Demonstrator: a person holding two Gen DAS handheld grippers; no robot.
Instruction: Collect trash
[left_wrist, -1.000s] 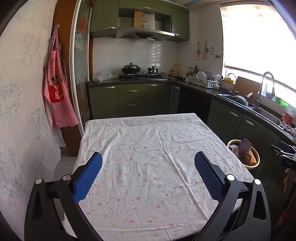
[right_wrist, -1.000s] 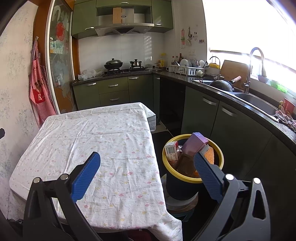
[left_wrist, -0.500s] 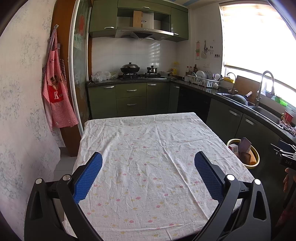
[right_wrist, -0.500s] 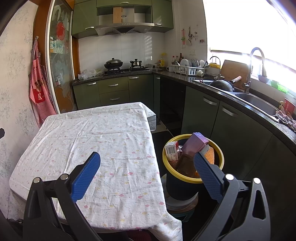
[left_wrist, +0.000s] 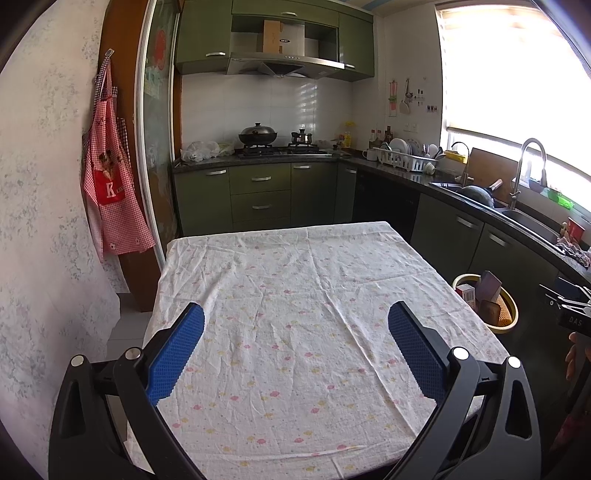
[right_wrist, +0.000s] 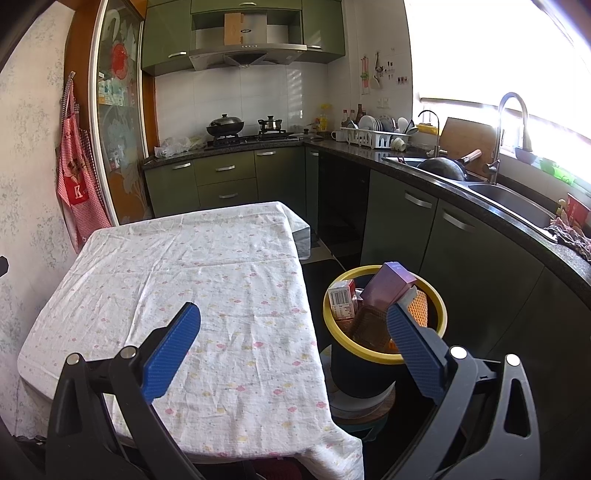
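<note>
Nothing has moved: both tools (left_wrist: 295, 325) (right_wrist: 293, 325) hover wide, empty, over the floral-clothed tabletop (left_wrist: 295, 277); yellow-rimmed dark trash bin (right_wrist: 384, 354) looks full, collecting seemingly finished.

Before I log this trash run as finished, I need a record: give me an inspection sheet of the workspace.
Surface: table covered by a wrinkled floral cloth; no loose items seen on it.
Job's things: yellow-rimmed bin beside the table, on a low stand, holding a purple box, a barcoded carton and an orange mesh piece.
Clutter: nothing seen on the table.
Grippers: left gripper open and empty over the table; right gripper open and empty, one finger in front of the bin.
Cables: nothing seen.
Surroundings: wok on stove, dish rack, sink faucet, red apron on the wall.
</note>
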